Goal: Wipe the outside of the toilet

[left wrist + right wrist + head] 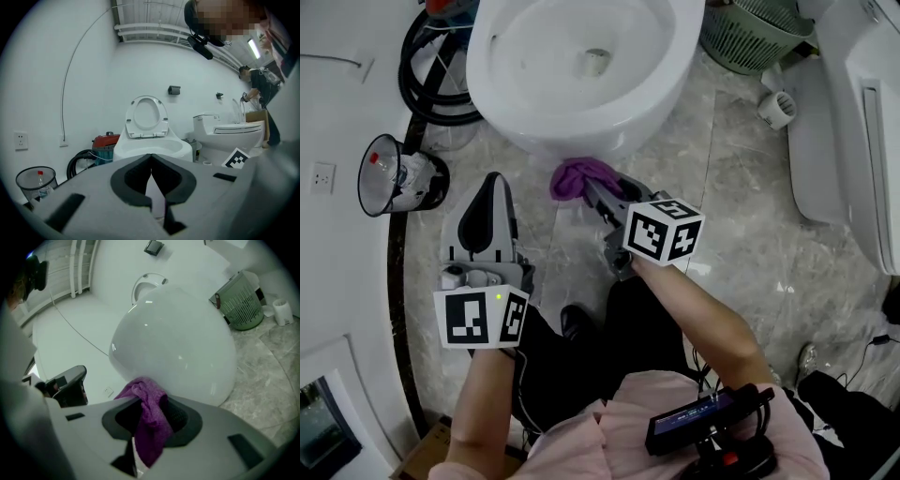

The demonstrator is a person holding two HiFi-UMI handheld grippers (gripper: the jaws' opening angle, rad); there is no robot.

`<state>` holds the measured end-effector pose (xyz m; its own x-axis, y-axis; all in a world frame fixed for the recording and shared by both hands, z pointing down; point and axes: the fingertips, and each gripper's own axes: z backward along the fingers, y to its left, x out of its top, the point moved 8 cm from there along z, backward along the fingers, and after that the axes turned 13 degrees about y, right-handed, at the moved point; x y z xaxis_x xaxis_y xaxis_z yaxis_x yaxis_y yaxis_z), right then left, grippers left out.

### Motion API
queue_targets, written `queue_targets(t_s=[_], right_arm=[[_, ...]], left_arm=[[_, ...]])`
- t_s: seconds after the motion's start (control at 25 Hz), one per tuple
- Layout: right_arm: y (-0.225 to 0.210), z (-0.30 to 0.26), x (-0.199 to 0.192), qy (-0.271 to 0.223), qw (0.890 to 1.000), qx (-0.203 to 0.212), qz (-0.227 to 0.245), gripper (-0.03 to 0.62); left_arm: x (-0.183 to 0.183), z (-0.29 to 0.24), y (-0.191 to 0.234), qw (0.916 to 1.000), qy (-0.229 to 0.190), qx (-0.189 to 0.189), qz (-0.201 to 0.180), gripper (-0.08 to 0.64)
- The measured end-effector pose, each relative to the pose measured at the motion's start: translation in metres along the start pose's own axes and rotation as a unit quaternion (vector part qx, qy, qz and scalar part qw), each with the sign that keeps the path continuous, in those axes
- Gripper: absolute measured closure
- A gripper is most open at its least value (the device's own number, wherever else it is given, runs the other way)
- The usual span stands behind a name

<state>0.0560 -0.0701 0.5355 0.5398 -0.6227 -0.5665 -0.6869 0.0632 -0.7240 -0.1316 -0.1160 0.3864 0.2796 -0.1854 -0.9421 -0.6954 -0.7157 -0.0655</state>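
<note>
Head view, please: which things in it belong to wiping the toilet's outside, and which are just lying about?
Job in hand:
toilet
purple cloth
right claw, shut on the cloth

Lying about:
green basket
black hose
clear bin
paper roll
left claw, shut, empty, idle

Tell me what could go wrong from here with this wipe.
1. The purple fuzzy cloth is only a small bunched wad in the right gripper. If it is pressed on the white ceramic toilet bowl, the hard jaw tips might scrape the bowl.
2. Dragging may pull the cloth loose, since only a fold seems clamped.
3. The black coiled hose lies close beside the bowl and could snag the gripper.
</note>
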Motion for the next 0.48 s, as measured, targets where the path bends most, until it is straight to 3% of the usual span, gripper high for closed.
queue_targets(t_s=[0.48], right_arm=[[-0.047, 0.046, 0.021, 0.006, 0.999, -0.032, 0.01, 0.482]], left_arm=[[0.006, -0.018, -0.027, 0.9997, 0.004, -0.022, -0.011, 0.551]])
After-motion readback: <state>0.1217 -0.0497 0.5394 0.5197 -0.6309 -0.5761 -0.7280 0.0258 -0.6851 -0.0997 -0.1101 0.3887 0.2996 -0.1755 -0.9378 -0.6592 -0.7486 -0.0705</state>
